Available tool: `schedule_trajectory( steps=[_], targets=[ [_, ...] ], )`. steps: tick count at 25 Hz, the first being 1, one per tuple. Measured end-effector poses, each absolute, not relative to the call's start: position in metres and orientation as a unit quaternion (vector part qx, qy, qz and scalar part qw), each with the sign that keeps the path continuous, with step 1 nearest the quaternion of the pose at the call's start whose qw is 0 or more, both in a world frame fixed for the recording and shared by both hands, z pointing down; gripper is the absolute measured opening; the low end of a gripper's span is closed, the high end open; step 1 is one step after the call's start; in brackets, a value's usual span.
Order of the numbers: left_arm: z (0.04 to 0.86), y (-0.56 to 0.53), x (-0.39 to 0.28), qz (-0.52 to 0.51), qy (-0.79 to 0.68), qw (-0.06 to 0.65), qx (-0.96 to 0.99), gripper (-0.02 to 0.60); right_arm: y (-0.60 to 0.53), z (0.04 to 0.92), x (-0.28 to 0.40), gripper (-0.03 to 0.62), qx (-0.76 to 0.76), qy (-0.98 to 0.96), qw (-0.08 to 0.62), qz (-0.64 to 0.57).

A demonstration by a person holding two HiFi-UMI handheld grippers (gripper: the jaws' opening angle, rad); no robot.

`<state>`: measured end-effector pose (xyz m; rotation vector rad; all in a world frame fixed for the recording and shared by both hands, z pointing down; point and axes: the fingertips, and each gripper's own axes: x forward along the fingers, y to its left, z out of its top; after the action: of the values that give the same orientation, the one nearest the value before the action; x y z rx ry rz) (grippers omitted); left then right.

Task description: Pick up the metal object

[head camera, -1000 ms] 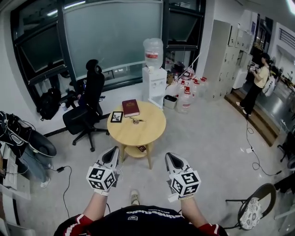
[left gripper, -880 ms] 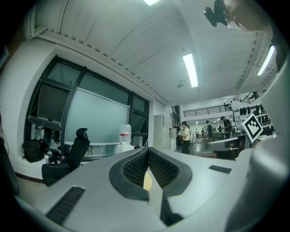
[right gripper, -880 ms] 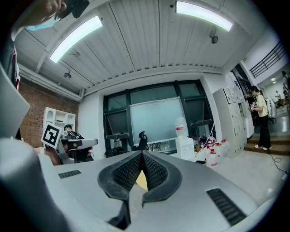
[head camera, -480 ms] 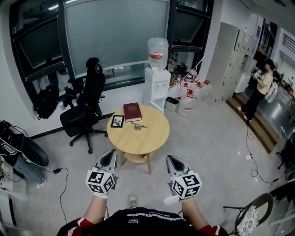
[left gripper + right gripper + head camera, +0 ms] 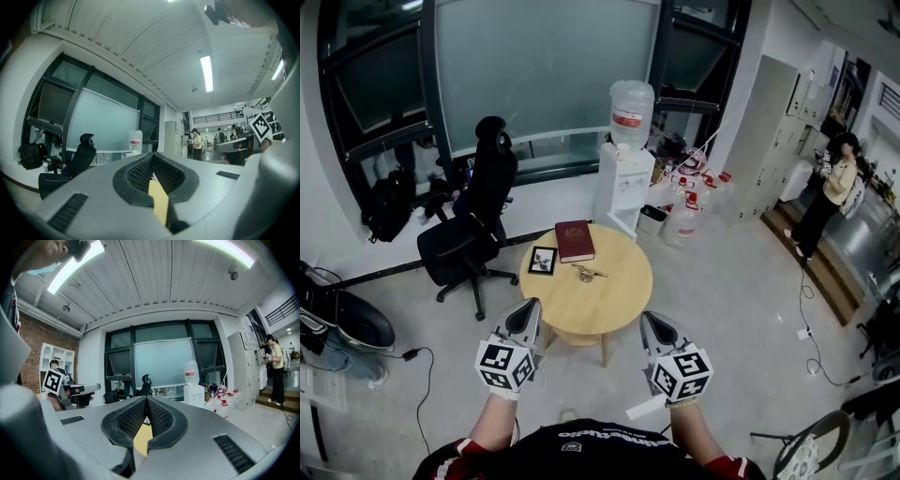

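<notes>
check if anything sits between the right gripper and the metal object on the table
Nothing visible does. The right gripper, fingers shut, hangs on the near side of the table, with only bare tabletop between it and the metal object. The red book and picture frame lie beyond the object, to its left.

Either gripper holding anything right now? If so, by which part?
Nothing. Left gripper and right gripper are both shut and empty; the metal object lies untouched on the round table.

Grey floor, dark-framed windows — office chair, water cooler
</notes>
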<state>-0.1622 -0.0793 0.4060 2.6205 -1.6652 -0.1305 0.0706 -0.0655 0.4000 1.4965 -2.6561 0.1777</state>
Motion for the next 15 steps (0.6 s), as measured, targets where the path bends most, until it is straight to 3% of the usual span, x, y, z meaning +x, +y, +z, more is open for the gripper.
schedule_trajectory(
  steps=[15],
  targets=[
    [0.415, -0.167, -0.220, -0.048, -0.535, 0.036, 0.842, 0.017, -0.151, 0.404, 0.009, 0.029, 0.491, -0.867, 0.069, 0.050]
  ],
)
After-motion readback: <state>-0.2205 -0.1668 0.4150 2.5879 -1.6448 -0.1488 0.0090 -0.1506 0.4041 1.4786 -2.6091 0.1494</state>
